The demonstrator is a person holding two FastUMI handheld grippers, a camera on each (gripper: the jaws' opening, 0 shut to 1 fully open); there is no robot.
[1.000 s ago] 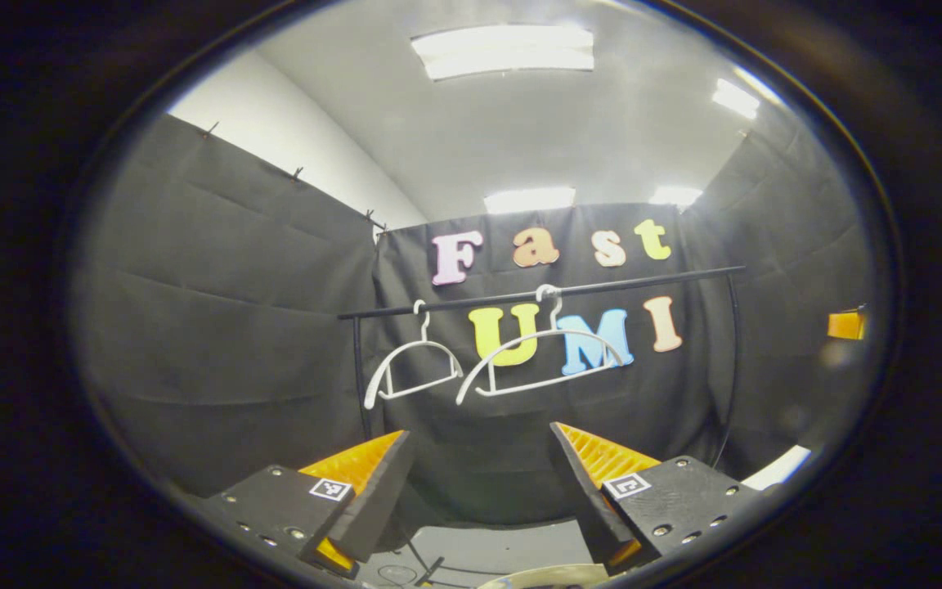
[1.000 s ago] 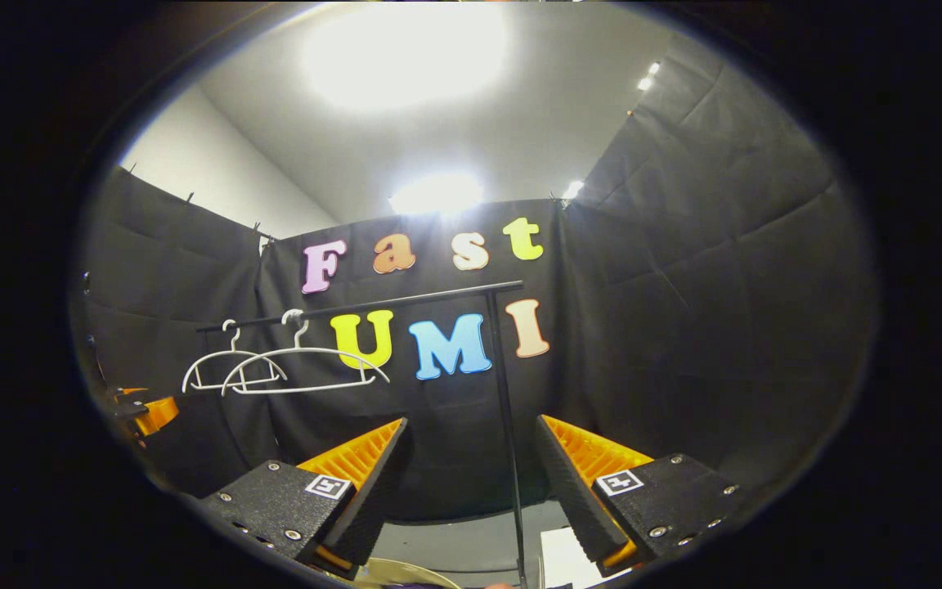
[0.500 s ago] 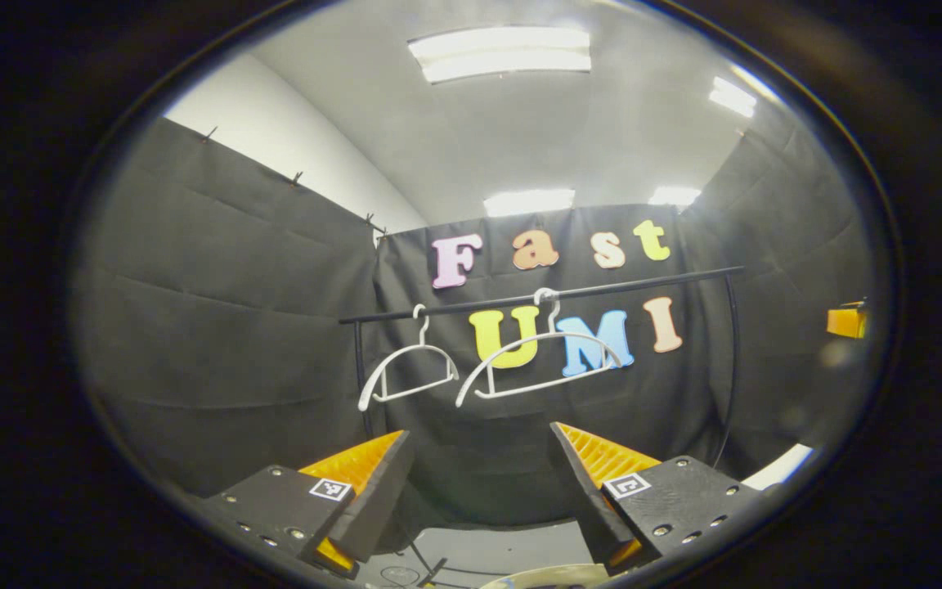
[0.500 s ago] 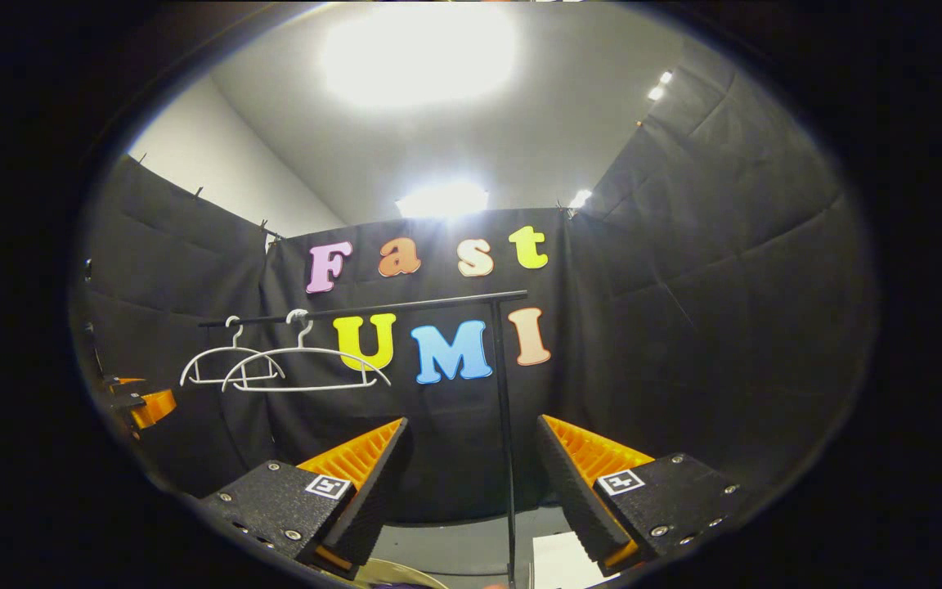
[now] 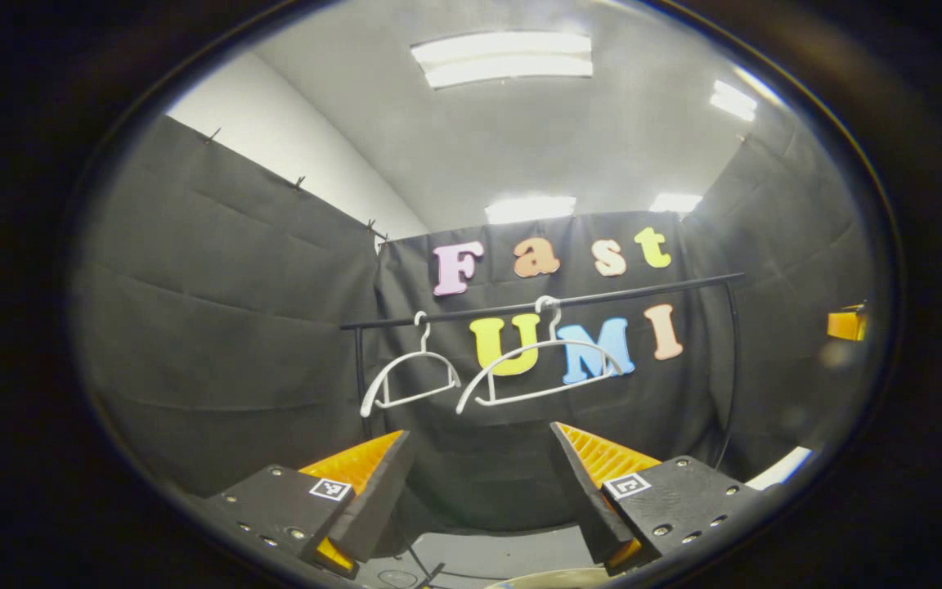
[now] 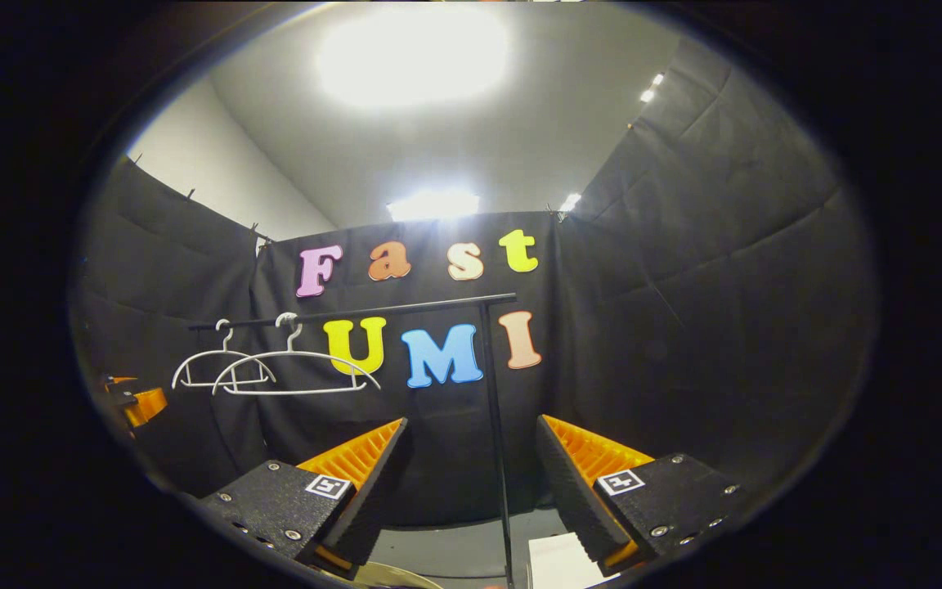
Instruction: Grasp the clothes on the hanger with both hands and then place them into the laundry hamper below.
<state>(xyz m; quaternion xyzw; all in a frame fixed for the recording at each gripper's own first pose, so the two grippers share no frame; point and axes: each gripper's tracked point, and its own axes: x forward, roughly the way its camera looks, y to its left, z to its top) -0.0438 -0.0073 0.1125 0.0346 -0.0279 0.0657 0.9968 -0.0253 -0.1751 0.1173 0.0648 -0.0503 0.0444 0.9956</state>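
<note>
Two bare white hangers (image 5: 422, 353) (image 5: 549, 341) hang from a black rail (image 5: 634, 286) ahead of me; no clothing is on them. My left gripper (image 5: 479, 483) is open, well short of the rail and below it, with nothing between its fingers. In the right gripper view the same hangers (image 6: 222, 353) (image 6: 295, 354) sit left of centre on the rail (image 6: 405, 307). My right gripper (image 6: 471, 478) is open too and holds nothing. A pale curved hamper rim (image 5: 553, 579) peeks in at the bottom edge.
The rail's black upright post (image 6: 494, 425) stands straight ahead between the right gripper's fingers. A white sheet (image 6: 561, 563) lies on the floor by it. The other gripper shows at the view edges (image 5: 845, 323) (image 6: 140, 402). Black cloth walls close in on three sides.
The rail and hangers have slid slightly lower in both views, and a little leftward in the right gripper view. Both grippers stayed open and empty.
</note>
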